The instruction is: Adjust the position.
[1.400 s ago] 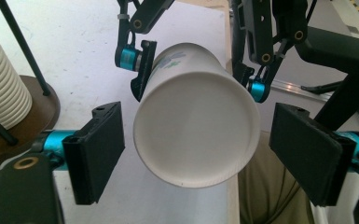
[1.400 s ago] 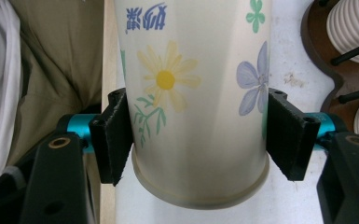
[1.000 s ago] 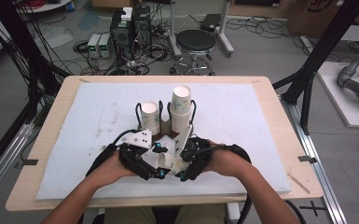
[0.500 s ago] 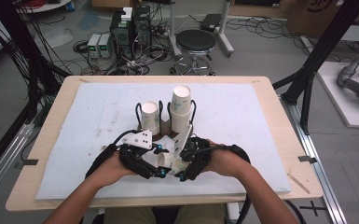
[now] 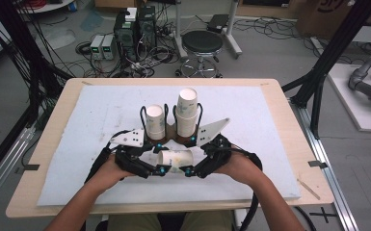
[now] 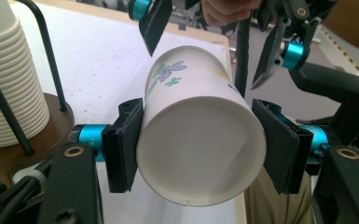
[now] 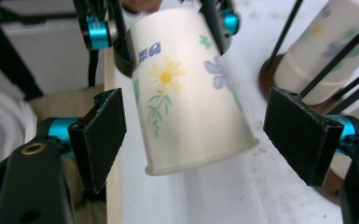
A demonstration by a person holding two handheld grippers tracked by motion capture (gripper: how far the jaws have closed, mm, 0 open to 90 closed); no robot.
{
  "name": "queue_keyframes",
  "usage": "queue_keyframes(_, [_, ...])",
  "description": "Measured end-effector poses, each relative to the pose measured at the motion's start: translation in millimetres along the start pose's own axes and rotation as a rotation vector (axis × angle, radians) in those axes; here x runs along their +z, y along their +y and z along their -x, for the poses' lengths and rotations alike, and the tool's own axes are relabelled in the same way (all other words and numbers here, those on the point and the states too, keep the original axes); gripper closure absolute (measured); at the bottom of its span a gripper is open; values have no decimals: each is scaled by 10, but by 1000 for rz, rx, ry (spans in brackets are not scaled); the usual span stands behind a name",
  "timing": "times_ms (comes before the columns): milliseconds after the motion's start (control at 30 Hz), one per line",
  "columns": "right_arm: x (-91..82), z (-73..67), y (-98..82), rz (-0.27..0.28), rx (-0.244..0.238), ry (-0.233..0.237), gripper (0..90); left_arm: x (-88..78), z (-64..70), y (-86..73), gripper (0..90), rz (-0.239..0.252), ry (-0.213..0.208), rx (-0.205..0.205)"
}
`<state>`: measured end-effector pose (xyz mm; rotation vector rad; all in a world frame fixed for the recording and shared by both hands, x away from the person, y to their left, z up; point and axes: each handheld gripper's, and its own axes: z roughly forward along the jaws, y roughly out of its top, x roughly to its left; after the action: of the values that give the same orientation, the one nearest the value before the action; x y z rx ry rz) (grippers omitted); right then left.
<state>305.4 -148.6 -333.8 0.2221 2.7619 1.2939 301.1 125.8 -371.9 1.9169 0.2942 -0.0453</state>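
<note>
- A person sits at a wooden table (image 5: pixel 279 96) covered by a white mat (image 5: pixel 101 115), holding a two-jaw gripper in each hand.
- A paper cup (image 5: pixel 174 159) printed with flowers lies level between the two grippers, just above the mat at the person's edge of the table, in front of the cup racks.
- The left gripper (image 5: pixel 160 169) is clamped on the paper cup (image 6: pixel 200 144): in the left gripper view both black pads press the cup's sides near its wide open rim, and the mouth faces that camera.
- The right gripper (image 5: pixel 189 171) stands with its jaws apart; they have just been opening. In the right gripper view the cup's narrow base end (image 7: pixel 191 98) sits between the two pads with a clear gap on either side, touching neither.
- In the high view the two grippers point towards each other from left and right, their tips close together under the cup.
- Behind the cup, two wire racks on dark round bases hold upside-down paper cups: a short stack (image 5: pixel 155 122) on the left and a taller stack (image 5: pixel 187 113) on the right.
- Whether the held cup touches the mat is hard to tell from above; it seems slightly raised.
</note>
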Motion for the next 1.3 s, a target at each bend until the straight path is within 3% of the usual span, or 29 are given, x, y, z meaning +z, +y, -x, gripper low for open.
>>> queue_keyframes(200, [-96,-1,-117,138,42,-42,207,-58,-8,-66,368,51,19,9])
queue_keyframes(267, [-118,-6,-175,170,49,-81,206,-78,-17,-88,369,68,22,6])
queue_keyframes(433, [-139,-29,-298,227,81,-100,206,-110,-26,-152,369,102,34,-6])
queue_keyframes(733, [-68,-74,-485,267,113,-104,206,-116,-24,-218,369,138,29,3])
queue_keyframes(1100, [56,-101,-647,302,161,-46,201,-141,2,-239,369,175,13,25])
queue_keyframes(1300, [99,-112,-638,293,153,-16,201,-140,20,-232,369,177,4,33])
